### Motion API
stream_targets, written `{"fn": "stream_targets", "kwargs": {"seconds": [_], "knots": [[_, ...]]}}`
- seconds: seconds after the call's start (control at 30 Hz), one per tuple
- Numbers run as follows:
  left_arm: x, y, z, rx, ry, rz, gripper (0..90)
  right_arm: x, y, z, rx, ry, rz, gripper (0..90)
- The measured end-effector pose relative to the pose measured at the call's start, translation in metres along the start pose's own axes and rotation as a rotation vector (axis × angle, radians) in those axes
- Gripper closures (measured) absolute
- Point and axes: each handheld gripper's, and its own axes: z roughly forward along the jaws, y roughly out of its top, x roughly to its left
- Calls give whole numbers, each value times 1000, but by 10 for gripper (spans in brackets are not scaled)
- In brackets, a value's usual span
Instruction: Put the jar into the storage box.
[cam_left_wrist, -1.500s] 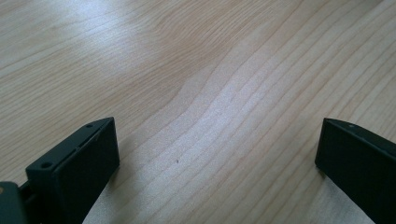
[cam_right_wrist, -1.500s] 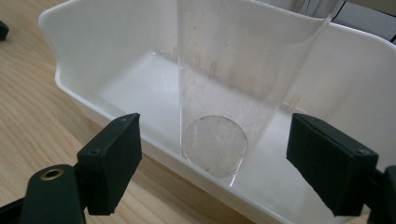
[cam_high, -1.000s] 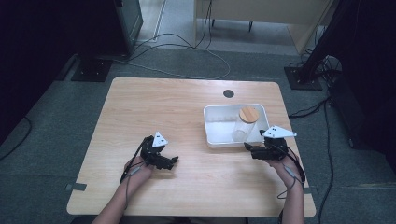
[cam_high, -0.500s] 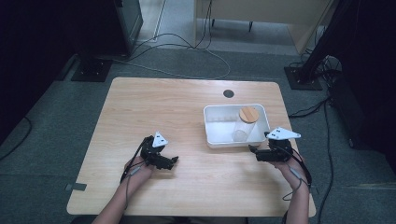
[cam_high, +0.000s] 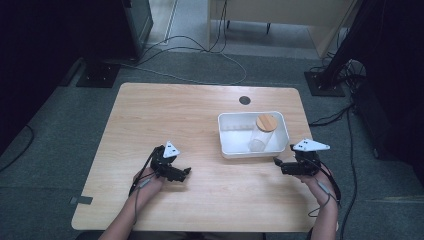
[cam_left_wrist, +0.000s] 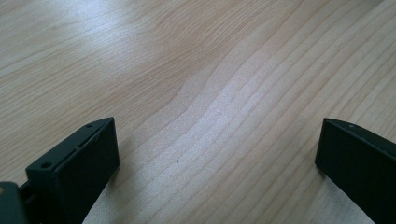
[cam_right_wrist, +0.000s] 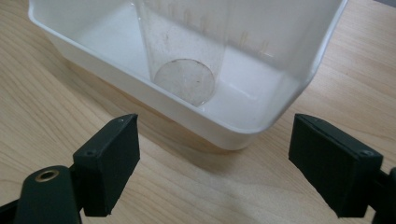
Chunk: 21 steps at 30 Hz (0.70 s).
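Likely light, slick, rigid clear jar (cam_high: 261, 135) lying in white bin (cam_high: 225, 145); grab mid-body; left tool (cam_high: 181, 173) and right tool (cam_high: 278, 163) both spread, empty.

In the right gripper view the white tray (cam_right_wrist: 261, 122) runs off the top edge, and the clear jar (cam_right_wrist: 187, 70) in it is cut off above its base. In the high view both forearms leave the bottom edge.
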Motion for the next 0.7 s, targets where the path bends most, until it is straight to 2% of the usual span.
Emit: {"fn": "stream_targets", "kwargs": {"seconds": [0.27, 0.7], "knots": [[0, 0, 0, 0, 0, 0, 0, -5, -6, 3, 13, -2, 7, 163], [0, 0, 0, 0, 0, 0, 0, -6, -16, 19, 56, 11, 4, 162]]}}
